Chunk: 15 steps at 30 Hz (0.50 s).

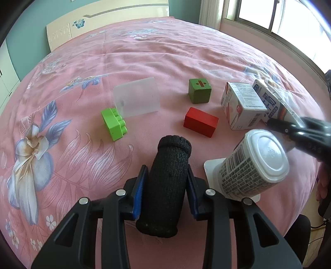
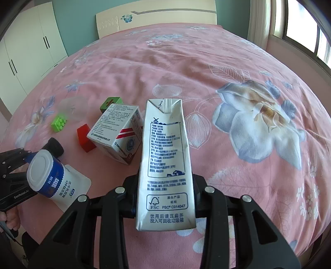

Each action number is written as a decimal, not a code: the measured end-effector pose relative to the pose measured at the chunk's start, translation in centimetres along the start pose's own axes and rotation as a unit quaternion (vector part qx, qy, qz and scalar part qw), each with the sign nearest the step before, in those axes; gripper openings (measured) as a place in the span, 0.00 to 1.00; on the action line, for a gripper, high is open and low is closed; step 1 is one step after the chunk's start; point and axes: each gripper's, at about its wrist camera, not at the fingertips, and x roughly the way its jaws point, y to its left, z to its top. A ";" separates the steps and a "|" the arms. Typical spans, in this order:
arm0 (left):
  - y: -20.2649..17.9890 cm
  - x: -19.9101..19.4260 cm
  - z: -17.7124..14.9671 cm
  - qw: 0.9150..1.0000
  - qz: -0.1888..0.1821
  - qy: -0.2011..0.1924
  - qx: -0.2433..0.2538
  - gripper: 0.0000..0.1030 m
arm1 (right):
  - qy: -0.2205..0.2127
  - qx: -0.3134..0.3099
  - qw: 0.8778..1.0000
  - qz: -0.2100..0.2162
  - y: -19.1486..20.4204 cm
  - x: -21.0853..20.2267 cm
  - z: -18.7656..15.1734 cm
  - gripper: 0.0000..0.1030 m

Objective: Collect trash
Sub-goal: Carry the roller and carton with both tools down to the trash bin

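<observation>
Holding a flattened milk carton (image 2: 165,165) between closed jaws, the right gripper (image 2: 165,198) has one piece of trash in hand above the bed, its spout end pointing away from the camera. The left gripper (image 1: 165,186) is closed on a black foam roll (image 1: 165,186), gripped about its middle. Remaining trash lies near the foot of the bed: a yogurt cup (image 1: 254,163) tipped on its side over a white lid or sachet, and a small medicine box (image 1: 242,105) just beside where the carton is seen in the left view. Judged from this, the collecting step is under way, and both held items need a receptacle; none is visible in either view, so the next move calls for carrying them clear of the bed before returning for the cup and box. A green cube (image 1: 199,91), a red block (image 1: 200,122), a green building brick (image 1: 113,124) and a frosted plastic container (image 1: 136,99) also lie there; these appear to be toys, not trash. The surface is a pink floral bedsheet (image 1: 144,51), soft and creased. A cream headboard (image 2: 157,18), white wardrobe (image 2: 31,45) and window (image 2: 300,31) bound the room.
</observation>
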 end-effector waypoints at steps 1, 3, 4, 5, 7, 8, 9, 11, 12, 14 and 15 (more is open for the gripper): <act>0.1 -0.1 -0.1 1.000 0.001 -0.001 -0.004 0.37 | -0.001 0.000 1.000 0.001 0.0 -0.2 -0.1 0.36; 0.2 -0.3 -0.3 1.000 0.008 -0.002 -0.005 0.37 | -0.002 0.001 1.000 0.000 -0.2 -0.5 -0.2 0.36; 0.3 -0.5 -0.4 1.000 0.011 -0.002 -0.007 0.36 | -0.004 0.003 1.000 0.000 -0.3 -0.7 -0.2 0.36; 0.4 -0.7 -0.5 1.000 0.011 -0.003 -0.009 0.36 | -0.005 0.003 1.000 0.002 -0.4 -1.0 -0.3 0.36; 0.6 -1.2 -0.7 1.000 0.016 -0.005 -0.011 0.36 | -0.008 0.003 1.000 -0.001 -0.5 -1.6 -0.4 0.36; 0.8 -1.6 -0.9 1.000 0.017 -0.008 -0.014 0.36 | -0.009 0.002 1.000 0.000 -0.6 -1.9 -0.5 0.36; 0.9 -2.1 -1.0 1.000 0.019 -0.011 -0.013 0.36 | -0.011 0.002 1.000 0.001 -0.7 -2.2 -0.5 0.35; 1.1 -3.0 -1.3 0.999 0.027 -0.016 -0.014 0.36 | -0.014 0.002 1.000 0.001 -0.7 -2.9 -0.7 0.35; 1.2 -3.4 -1.4 0.999 0.028 -0.018 -0.013 0.36 | -0.015 -0.001 1.000 0.002 -0.7 -3.2 -0.8 0.35; 1.5 -4.3 -1.8 0.999 0.036 -0.022 -0.015 0.36 | -0.018 -0.002 1.000 0.003 -0.5 -3.9 -1.2 0.35; 1.6 -4.8 -2.1 0.999 0.037 -0.023 -0.013 0.36 | -0.019 -0.005 1.000 0.004 -0.4 -4.3 -1.4 0.35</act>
